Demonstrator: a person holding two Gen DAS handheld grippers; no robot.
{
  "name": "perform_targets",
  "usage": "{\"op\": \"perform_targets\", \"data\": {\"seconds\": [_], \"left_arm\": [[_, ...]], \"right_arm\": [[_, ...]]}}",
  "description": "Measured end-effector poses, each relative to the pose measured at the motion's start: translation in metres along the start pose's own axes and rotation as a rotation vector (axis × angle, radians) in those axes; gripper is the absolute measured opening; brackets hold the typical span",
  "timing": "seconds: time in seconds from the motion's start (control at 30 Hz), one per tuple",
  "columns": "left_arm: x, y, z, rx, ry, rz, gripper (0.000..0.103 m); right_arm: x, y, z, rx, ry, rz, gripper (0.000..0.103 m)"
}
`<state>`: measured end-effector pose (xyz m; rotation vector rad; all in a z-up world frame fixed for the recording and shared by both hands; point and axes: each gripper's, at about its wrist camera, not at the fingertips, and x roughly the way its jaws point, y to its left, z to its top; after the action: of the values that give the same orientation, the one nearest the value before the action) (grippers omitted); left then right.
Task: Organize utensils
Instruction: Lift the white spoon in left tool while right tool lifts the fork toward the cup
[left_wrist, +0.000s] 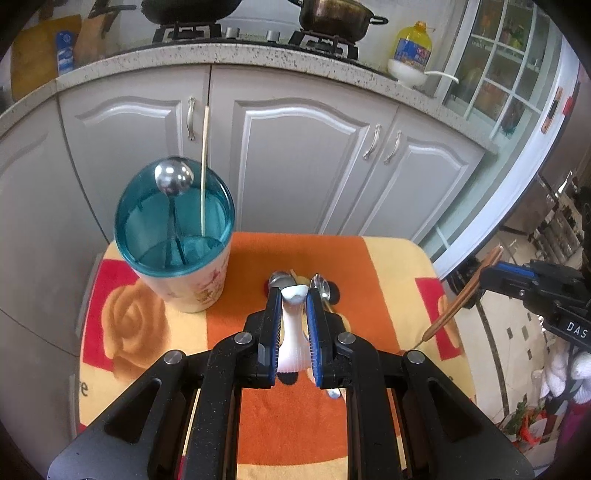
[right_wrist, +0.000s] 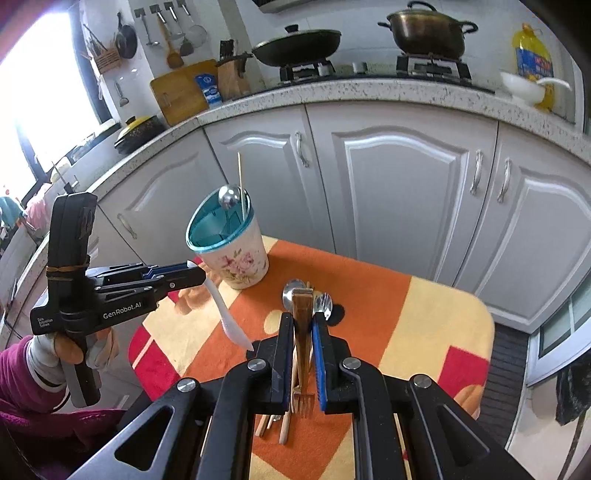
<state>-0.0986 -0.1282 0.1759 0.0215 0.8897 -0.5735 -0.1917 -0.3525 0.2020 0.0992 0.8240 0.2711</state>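
Left gripper (left_wrist: 293, 295): fingers clamped on a white plastic spoon (left_wrist: 293, 332), held above the worktop (left_wrist: 388, 266).
Right gripper (right_wrist: 301, 332): fingers closed on a bronze fork (right_wrist: 303, 332), tines pointing back toward the camera.
Holder cup (left_wrist: 173, 229): upright at the worktop's far left, a metal spoon (left_wrist: 173, 179) and a thin wooden stick (left_wrist: 204, 170) standing inside.
Loose utensils (right_wrist: 321, 304): piled mid-worktop, just beyond both grippers.
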Motion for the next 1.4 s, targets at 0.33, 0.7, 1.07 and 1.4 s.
{"op": "perform_targets", "data": {"seconds": [0.33,0.7,1.07,1.4], "left_arm": [[-0.029,0.010,0.023,-0.027,-0.055,0.012,0.012],[-0.056,0.035,0.049,-0.044,-0.115,0.082,0.012],[-0.069,0.060,0.072,-0.053,-0.158,0.141,0.012],[-0.065,0.083,0.093,-0.090,-0.170,0.153,0.012]], "right_arm": [[-0.015,0.026,0.037,-0.075,-0.059,0.020,0.009],[-0.017,0.066,0.092,-0.148,-0.134,0.057,0.009],[-0.006,0.097,0.135,-0.208,-0.160,0.079,0.009],[0.010,0.112,0.163,-0.229,-0.163,0.095,0.009]]}}
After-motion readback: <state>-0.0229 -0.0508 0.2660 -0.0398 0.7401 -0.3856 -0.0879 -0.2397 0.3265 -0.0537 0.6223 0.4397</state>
